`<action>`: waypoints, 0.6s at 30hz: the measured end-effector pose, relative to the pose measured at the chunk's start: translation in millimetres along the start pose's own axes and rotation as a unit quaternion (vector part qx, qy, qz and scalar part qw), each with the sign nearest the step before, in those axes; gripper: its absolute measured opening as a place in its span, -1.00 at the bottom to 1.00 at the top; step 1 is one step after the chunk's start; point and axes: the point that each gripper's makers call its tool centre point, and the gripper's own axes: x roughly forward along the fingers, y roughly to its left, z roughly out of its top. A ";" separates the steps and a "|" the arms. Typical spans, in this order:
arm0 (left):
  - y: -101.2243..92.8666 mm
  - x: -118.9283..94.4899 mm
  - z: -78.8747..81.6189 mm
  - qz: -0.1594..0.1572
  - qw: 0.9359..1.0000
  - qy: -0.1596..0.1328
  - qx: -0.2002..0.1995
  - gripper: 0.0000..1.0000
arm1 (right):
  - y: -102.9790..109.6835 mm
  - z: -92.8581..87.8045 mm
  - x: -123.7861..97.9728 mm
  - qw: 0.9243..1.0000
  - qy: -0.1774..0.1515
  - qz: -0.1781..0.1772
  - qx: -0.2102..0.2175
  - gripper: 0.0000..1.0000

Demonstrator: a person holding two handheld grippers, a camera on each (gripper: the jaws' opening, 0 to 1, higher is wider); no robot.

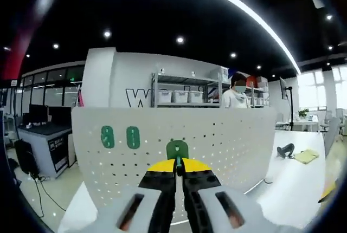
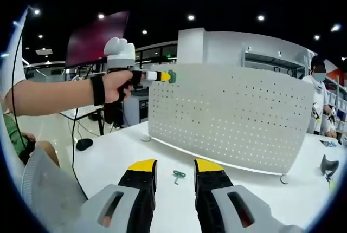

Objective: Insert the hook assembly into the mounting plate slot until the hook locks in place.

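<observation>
Left gripper view looks at a big white board full of little holes (image 1: 217, 141), standing up on a white surface (image 1: 293, 184). Two green hooks (image 1: 120, 137) already sit on the board. The left gripper (image 1: 177, 163) has its fingers squeezed on another green hook (image 1: 177, 149), right at the board's face. Behind the board are shelves with boxes (image 1: 181, 95), and a person (image 1: 236, 95) stands there.

In the right gripper view, a hand (image 2: 116, 85) reaches across and holds the left gripper at the board's top corner. The right gripper (image 2: 175, 172) hangs low over the surface with its fingers apart, holding nothing. A small green hook part (image 2: 178, 176) lies on the surface between them.
</observation>
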 end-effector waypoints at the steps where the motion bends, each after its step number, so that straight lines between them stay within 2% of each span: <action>1: 1.6 1.5 0.5 0.004 1.000 0.001 0.008 -0.95 | -0.1 0.1 -0.1 1.000 0.000 0.000 0.000 -0.46; 18: 15.5 37.5 10.0 0.026 0.999 -0.008 0.031 -0.95 | -13.8 -7.5 -13.1 0.999 0.010 -0.032 0.007 -0.46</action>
